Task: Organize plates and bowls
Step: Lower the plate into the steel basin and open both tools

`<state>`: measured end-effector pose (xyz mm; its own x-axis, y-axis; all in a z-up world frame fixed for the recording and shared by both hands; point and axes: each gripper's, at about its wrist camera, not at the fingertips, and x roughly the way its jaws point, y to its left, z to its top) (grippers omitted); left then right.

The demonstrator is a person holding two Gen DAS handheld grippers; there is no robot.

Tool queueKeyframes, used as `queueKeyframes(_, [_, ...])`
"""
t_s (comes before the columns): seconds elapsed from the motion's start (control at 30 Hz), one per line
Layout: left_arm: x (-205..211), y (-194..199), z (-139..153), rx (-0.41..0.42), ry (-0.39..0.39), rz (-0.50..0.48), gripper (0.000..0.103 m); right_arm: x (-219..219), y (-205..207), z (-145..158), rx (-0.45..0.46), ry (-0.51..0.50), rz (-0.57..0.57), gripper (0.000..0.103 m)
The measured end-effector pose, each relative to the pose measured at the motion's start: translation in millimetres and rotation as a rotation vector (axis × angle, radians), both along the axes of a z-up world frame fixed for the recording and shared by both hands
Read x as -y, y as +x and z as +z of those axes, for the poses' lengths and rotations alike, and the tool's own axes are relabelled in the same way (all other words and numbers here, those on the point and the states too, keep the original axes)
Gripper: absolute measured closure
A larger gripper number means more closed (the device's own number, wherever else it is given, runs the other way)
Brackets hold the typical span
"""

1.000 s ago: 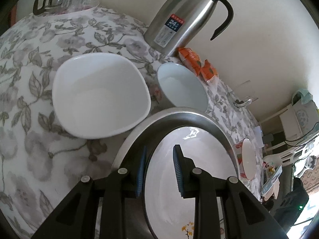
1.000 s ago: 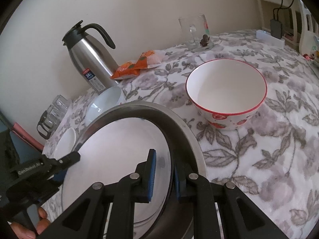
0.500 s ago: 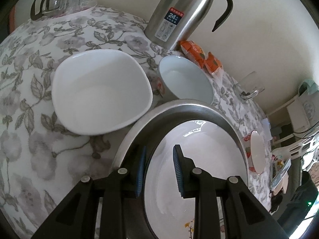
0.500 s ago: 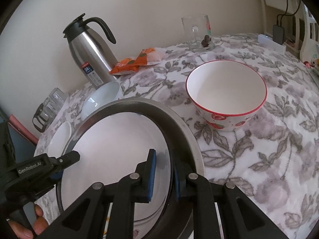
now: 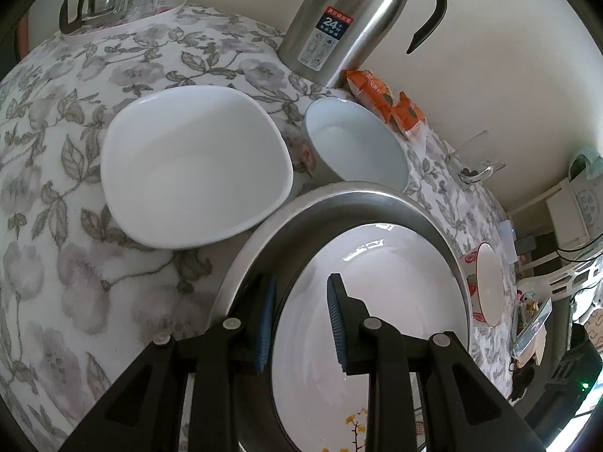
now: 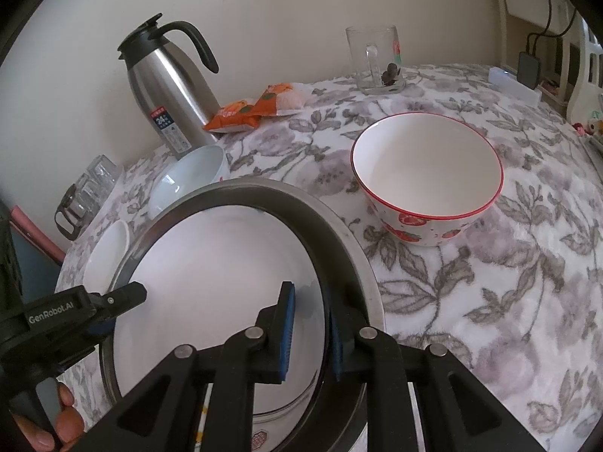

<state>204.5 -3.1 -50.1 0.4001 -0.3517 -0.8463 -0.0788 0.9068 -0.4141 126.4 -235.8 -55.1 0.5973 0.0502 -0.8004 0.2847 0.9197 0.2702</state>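
Both grippers pinched the steel basin (image 6: 350, 260) from opposite sides: left gripper (image 5: 299, 318) clamped on its near rim, right gripper (image 6: 309, 333) clamped on its rim too. A white plate (image 5: 384, 301) lay inside the basin, beside the square white dish (image 5: 192, 165) on the flowered tablecloth (image 6: 490, 301).

The flask (image 5: 354, 22) carries a blue label (image 5: 327, 43) reading "24", seen in both views; its smaller print is unreadable. The left tool (image 6: 109, 307) bears "GenRobot.AI" in white.
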Motion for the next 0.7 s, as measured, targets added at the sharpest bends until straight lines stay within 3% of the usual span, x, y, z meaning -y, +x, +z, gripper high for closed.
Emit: queueKeyframes(0.7, [-2.1, 0.1, -0.3, -0.024, -0.009, 0.006, 0.076, 5.2, 1.9, -1.1, -0.033, 0.059, -0.002, 0.083])
